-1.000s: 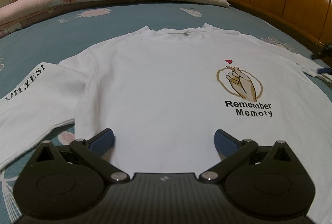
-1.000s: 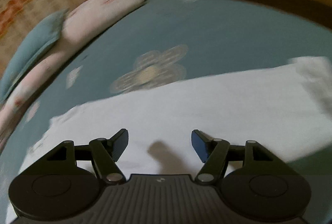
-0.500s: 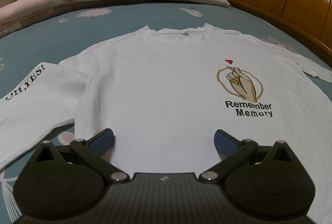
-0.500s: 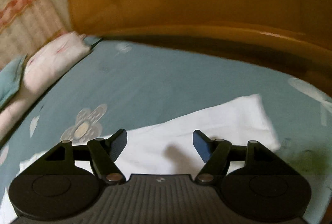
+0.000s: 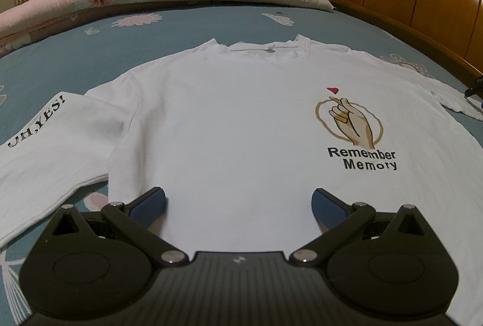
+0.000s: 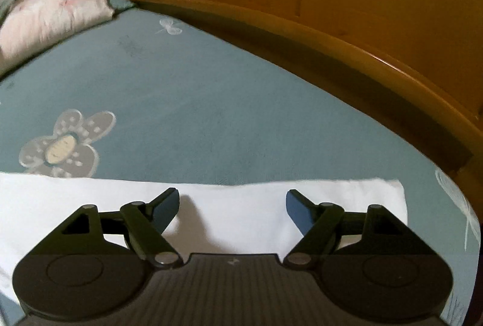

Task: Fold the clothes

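- Since the earlier frame our right gripper [image 6: 232, 205] swings from mid-sleeve to the cuff end of the right sleeve [image 6: 347, 199]; the shirt itself does not shift.
- We see the white shirt [image 5: 241, 129] lying flat, front up, on the blue bedsheet [image 5: 181, 33], both sleeves spread out.
- Our right jaws are opening, nothing pinched between them.
- Our left gripper [image 5: 238, 202] hangs released over the hem.
- We judge no fold is made yet; everything is left.
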The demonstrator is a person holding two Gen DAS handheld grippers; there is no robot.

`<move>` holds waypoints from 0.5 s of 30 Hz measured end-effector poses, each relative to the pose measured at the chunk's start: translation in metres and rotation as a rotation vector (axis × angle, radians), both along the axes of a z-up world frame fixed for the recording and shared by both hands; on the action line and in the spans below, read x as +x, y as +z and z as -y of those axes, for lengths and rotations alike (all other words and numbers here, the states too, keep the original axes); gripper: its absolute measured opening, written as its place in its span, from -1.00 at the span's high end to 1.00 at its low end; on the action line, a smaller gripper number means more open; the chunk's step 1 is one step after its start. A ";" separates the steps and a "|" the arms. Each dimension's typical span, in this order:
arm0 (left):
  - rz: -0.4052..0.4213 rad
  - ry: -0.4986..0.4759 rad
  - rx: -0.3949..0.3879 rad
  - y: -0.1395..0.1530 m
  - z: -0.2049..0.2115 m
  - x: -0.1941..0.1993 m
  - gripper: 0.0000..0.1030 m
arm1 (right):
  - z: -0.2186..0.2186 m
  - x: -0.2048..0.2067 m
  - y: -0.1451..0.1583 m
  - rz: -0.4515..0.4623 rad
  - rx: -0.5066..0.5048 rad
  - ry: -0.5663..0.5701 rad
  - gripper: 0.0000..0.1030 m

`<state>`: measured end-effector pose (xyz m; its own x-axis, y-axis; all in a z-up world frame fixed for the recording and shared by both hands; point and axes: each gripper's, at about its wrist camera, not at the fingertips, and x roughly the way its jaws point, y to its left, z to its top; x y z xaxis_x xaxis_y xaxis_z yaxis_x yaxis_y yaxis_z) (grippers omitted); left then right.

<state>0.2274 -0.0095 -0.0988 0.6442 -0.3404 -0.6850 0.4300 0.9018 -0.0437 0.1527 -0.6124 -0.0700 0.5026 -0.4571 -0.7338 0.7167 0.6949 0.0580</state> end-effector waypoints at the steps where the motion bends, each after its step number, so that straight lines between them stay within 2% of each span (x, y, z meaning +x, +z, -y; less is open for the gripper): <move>1: -0.001 0.000 0.000 0.000 0.000 0.000 -0.99 | -0.008 -0.006 0.004 0.012 0.011 -0.002 -0.58; 3: -0.002 0.001 0.000 0.000 0.000 0.000 -0.99 | -0.024 -0.013 0.008 0.030 0.023 0.032 -0.58; 6: -0.002 0.001 0.001 0.001 0.000 0.000 -0.99 | -0.038 -0.010 0.001 -0.020 -0.054 0.072 -0.58; 9: -0.003 0.001 0.000 0.001 0.000 0.000 -0.99 | -0.024 0.008 -0.011 -0.048 -0.039 0.043 -0.67; 11: 0.000 0.000 0.001 0.000 0.000 0.000 -0.99 | -0.011 0.019 -0.016 -0.047 -0.049 0.025 -0.90; 15: -0.002 0.001 0.001 0.000 0.000 0.000 -0.99 | 0.000 0.027 -0.013 -0.043 -0.038 -0.017 -0.89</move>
<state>0.2276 -0.0095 -0.0985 0.6429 -0.3396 -0.6866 0.4294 0.9020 -0.0442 0.1800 -0.6122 -0.0835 0.4627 -0.4931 -0.7367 0.7296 0.6839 0.0004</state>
